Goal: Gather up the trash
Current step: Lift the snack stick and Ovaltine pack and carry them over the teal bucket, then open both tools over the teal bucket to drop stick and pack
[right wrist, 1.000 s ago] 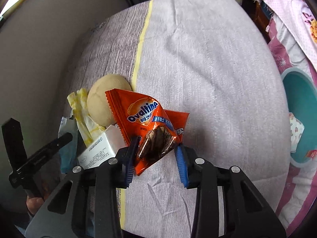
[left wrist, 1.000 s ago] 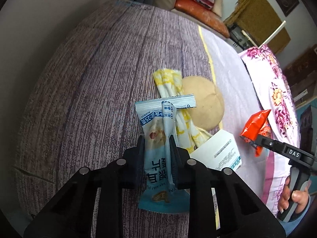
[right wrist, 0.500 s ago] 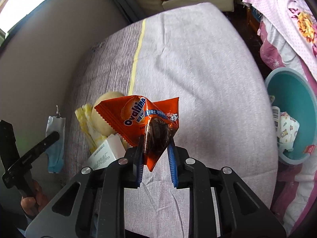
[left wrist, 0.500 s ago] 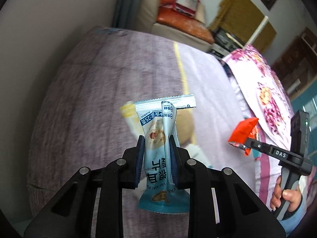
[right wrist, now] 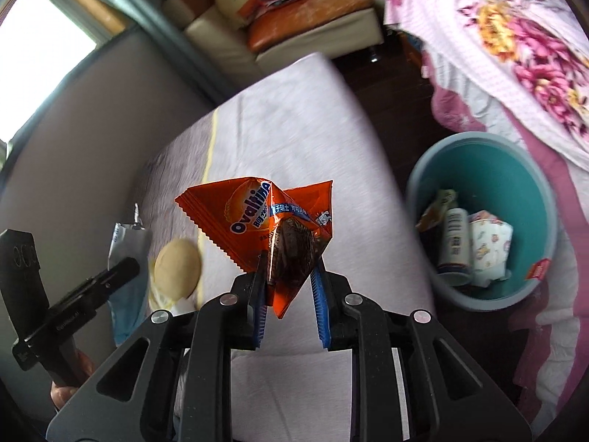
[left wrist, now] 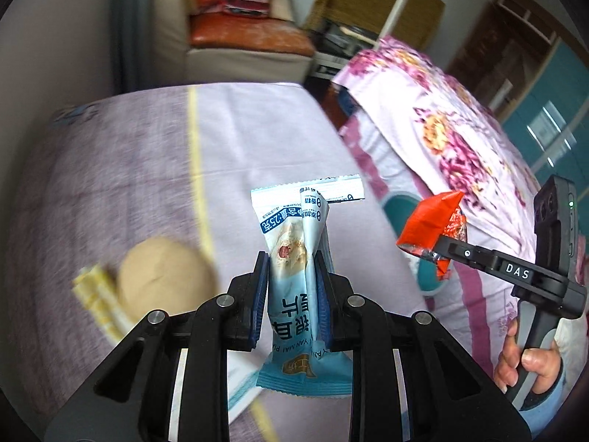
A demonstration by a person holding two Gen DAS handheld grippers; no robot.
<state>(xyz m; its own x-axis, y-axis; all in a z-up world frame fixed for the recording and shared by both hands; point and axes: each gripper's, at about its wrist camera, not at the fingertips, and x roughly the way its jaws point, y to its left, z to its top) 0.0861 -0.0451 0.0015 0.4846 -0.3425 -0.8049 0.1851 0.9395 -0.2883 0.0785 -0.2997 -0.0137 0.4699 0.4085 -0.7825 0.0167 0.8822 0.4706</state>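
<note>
Both wrappers are now being carried clear of the bed, toward the teal bin (right wrist: 478,169) right of the claws. Left gripper (left wrist: 291,291) is clamping the blue oat-bar wrapper (left wrist: 298,258); right gripper (right wrist: 289,291) is pinching the orange Ovaltine packet (right wrist: 265,221).

purple-grey cushioned surface (left wrist: 110,184) with yellow stripe, a tan round bun (left wrist: 165,280) and yellow wrapper (left wrist: 95,294) on it

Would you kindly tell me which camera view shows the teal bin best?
The right wrist view: the bin shows nearly whole, open, with trash already inside. In the left wrist view only slivers of teal show, behind the orange wrapper in the right claw.
</note>
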